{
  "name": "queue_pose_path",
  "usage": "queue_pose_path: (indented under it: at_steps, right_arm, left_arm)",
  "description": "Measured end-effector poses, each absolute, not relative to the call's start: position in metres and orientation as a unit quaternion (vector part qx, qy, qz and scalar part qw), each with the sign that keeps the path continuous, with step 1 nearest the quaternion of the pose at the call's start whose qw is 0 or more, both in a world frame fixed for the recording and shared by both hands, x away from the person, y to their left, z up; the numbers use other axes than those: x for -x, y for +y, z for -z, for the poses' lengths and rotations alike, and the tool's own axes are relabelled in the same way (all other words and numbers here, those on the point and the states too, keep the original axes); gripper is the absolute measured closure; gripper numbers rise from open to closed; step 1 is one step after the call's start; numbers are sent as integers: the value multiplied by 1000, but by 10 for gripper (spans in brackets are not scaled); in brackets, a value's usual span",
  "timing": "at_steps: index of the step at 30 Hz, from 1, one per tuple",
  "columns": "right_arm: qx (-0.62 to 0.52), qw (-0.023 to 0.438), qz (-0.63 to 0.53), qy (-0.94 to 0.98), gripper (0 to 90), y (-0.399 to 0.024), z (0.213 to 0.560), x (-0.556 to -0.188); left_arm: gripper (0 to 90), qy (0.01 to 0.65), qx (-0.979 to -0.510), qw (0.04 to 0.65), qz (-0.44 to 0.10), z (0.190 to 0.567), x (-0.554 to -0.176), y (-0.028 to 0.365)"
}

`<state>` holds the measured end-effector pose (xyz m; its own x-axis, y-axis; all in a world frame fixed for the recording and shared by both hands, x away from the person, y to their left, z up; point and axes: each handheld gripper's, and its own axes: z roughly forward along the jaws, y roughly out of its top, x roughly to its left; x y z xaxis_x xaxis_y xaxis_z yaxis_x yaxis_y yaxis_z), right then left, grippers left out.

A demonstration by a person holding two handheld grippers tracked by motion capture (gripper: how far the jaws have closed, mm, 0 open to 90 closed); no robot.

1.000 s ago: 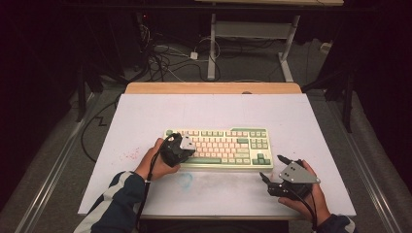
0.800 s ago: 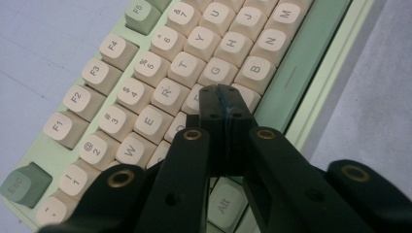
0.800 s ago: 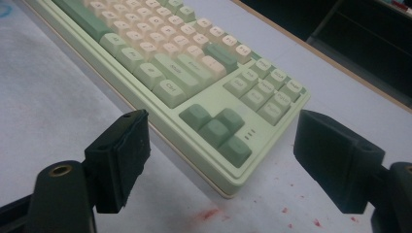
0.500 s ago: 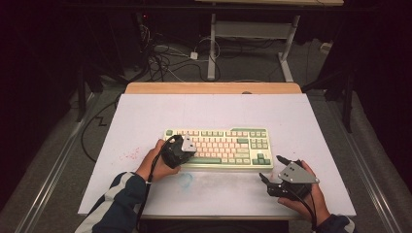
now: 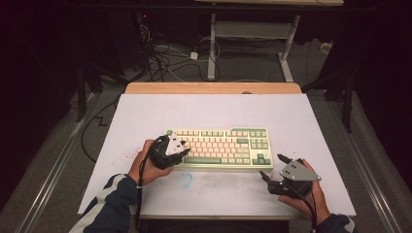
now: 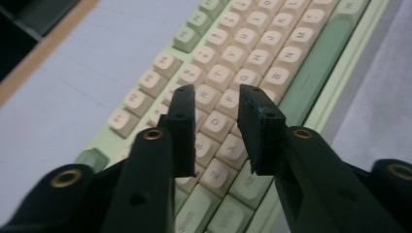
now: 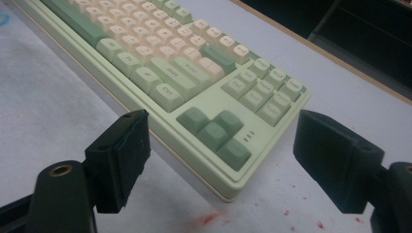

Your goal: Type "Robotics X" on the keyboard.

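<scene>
- The keyboard [image 5: 221, 148], pale green with cream keys and darker green ones, lies flat near the middle of the white table [image 5: 214, 111], its long side running across, a little nearer the person's edge.
- The left gripper [image 5: 171, 151] hangs over the keyboard's left end. Its jaws have just been opening and now stand a modest gap apart, with nothing between them.
- In the left gripper view the fingertips [image 6: 182, 104] float above the letter keys [image 6: 228, 58], clear of them, with the long green bar [image 6: 316, 63] off to one side.
- The right gripper [image 5: 273, 167] sits near the keyboard's right front corner, apart from it, held in the right hand [image 5: 303, 196] low over the table.
- Its jaws are spread wide and hold nothing. In the right gripper view the keyboard's corner [image 7: 228, 187] with the green arrow keys [image 7: 214, 131] lies ahead of the gap between them.
- Red specks [image 7: 214, 218] mark the table just beside that corner, and a faint blue smudge [image 5: 185, 179] lies in front of the keyboard.
- A striped sleeve [image 5: 114, 204] covers the left forearm.
- Beyond the table, cables [image 5: 165, 56] trail over the floor.
</scene>
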<state>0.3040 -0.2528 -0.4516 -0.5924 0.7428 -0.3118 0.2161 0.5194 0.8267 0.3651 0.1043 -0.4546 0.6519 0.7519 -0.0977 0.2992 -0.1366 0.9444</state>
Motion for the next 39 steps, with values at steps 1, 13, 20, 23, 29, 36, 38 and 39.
queue_pose_path:
  at_steps: [1,13,20,23,29,36,38,39]
  right_arm:
    - [-298,339,-389,803,216,-253,451,-304]
    - [-308,336,-391,800,216,-253,450,-308]
    - [-307,335,-395,798,215,-252,448,-310]
    - [-307,334,-395,799,215,-250,449,-313]
    - [-309,331,-398,798,215,-247,447,-319]
    - [-309,329,-399,798,215,-243,448,-324]
    - [-306,328,-399,800,215,-240,448,-324]
    - [-304,328,-399,801,215,-239,448,-324]
  left_arm:
    - [595,362,-723,551,-205,454,-364,107]
    - [207,399,-682,561,-245,466,-350,140]
    - [183,412,-680,552,-252,474,-338,156]
    - [179,419,-680,546,-254,478,-335,161]
    - [188,430,-683,534,-251,484,-331,169]
    - [253,441,-679,530,-252,485,-329,174]
    - [274,448,-677,530,-245,485,-329,175]
    - [292,449,-678,529,-242,485,-329,175]
